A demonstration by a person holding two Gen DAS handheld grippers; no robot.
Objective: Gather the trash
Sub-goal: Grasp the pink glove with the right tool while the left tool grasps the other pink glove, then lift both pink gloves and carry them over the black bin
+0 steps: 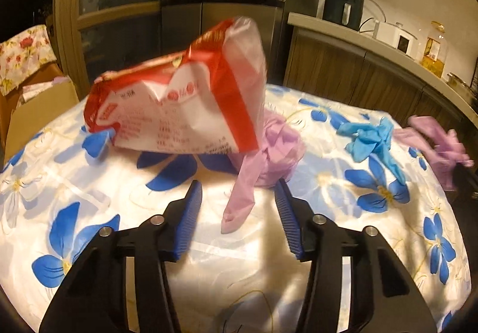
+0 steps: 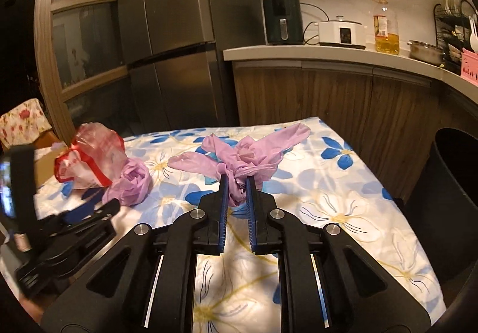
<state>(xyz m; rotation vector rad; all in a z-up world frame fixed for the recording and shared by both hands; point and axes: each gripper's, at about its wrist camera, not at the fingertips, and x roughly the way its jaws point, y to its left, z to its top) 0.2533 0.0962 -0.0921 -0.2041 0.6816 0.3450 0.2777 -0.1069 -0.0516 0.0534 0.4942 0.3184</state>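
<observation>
Right wrist view: pink glove pinched, more trash on the table

Right wrist view shows the right gripper (image 2: 237, 183) closed narrow on a crumpled pink disposable glove (image 2: 248, 153), its blue pads pressing the bunched middle while the loose fingers of the glove fan out above the flowered tablecloth (image 2: 343, 207). To the left on the cloth lies a second pink glove (image 2: 131, 183), balled up and touching a red-and-white plastic snack bag (image 2: 89, 159). The left gripper (image 2: 89, 213) shows at the left edge of this view, close to that ball.

From the left wrist view, the left gripper (image 1: 237, 201) stands partly open, with a dangling finger of the second pink glove (image 1: 269, 153) lying between its pads; the pads do not press on it. The snack bag (image 1: 179, 99) sits just behind, blurred. A blue glove (image 1: 370, 138) lies farther right on the table (image 1: 89, 243), and the held pink glove (image 1: 436, 141) shows at the right edge.

Behind the table stand a steel refrigerator (image 2: 173, 34) and a counter with a black air fryer (image 2: 283, 20), a white cooker (image 2: 342, 32) and an oil bottle (image 2: 385, 28). A dark bin (image 2: 448, 198) stands right of the table.
</observation>
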